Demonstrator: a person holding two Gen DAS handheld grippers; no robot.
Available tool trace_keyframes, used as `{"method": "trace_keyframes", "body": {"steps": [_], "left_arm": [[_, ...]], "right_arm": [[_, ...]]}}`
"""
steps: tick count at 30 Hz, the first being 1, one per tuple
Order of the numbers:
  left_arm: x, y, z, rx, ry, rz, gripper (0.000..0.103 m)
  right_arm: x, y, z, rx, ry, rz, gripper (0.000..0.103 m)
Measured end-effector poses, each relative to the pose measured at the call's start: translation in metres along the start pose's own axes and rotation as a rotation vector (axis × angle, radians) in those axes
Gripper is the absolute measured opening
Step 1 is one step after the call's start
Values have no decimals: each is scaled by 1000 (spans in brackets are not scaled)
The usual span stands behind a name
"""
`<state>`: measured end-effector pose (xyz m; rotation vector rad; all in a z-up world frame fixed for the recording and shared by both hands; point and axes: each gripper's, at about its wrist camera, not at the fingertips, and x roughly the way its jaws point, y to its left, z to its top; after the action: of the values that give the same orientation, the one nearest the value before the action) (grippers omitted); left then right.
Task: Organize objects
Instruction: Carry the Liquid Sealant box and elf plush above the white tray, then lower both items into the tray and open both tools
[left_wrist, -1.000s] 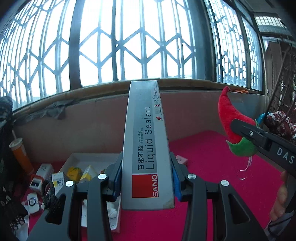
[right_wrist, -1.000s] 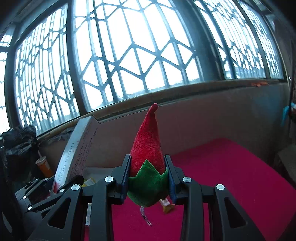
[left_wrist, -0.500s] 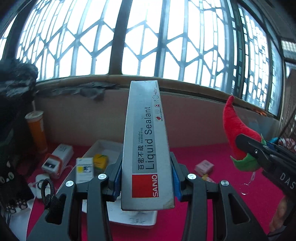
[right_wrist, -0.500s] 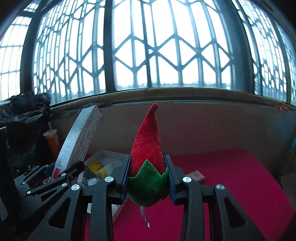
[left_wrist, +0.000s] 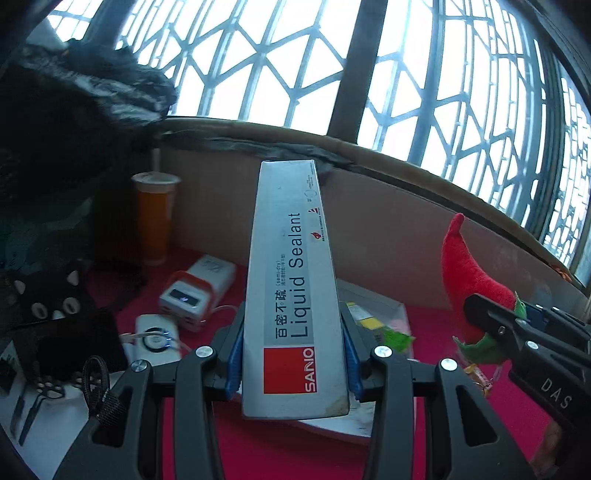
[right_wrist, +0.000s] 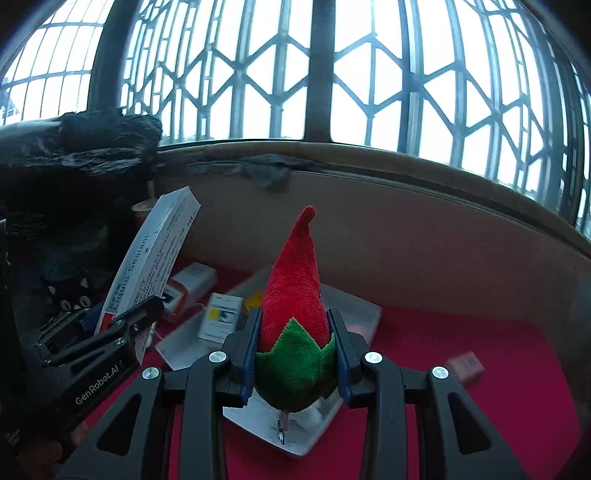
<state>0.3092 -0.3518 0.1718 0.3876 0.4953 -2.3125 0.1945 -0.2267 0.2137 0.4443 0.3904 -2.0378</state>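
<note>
My left gripper (left_wrist: 291, 354) is shut on a long grey Liquid Sealant box (left_wrist: 291, 280) and holds it upright above the red table; the box also shows in the right wrist view (right_wrist: 151, 258). My right gripper (right_wrist: 295, 350) is shut on a red plush chili with green leaves (right_wrist: 293, 295), also seen at the right of the left wrist view (left_wrist: 469, 273). Both are held above a white shallow tray (right_wrist: 362, 314) that holds small boxes.
An orange cup with a straw (left_wrist: 155, 218), white and orange devices (left_wrist: 192, 291), a black cat pouch (left_wrist: 55, 302) and scissors (left_wrist: 33, 406) lie at the left. A pink cube (right_wrist: 465, 365) sits on the red cloth at the right. A barred window and wall stand behind.
Both grippers have swung to the left with their objects still held, bringing the tray and the left-side clutter more into view.
</note>
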Motion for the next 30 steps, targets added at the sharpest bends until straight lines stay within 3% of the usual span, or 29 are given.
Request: {"method": "trace_keyframes", "body": {"steps": [6, 13, 17, 22, 26, 30], "left_arm": [[8, 26, -6, -35, 40, 42, 42], [8, 32, 11, -4, 13, 78, 43], [32, 18, 12, 35, 64, 27, 43], [78, -14, 17, 91, 149, -84, 43], [116, -26, 13, 78, 215, -109, 43], [138, -28, 1, 74, 265, -114, 43]], "right_arm": [[29, 21, -12, -19, 84, 41, 37], [41, 3, 18, 38, 37, 32, 37], [59, -19, 15, 80, 71, 7, 37], [96, -49, 1, 167, 184, -9, 37], [122, -68, -13, 234, 244, 1, 38], [133, -73, -14, 238, 238, 8, 38]]}}
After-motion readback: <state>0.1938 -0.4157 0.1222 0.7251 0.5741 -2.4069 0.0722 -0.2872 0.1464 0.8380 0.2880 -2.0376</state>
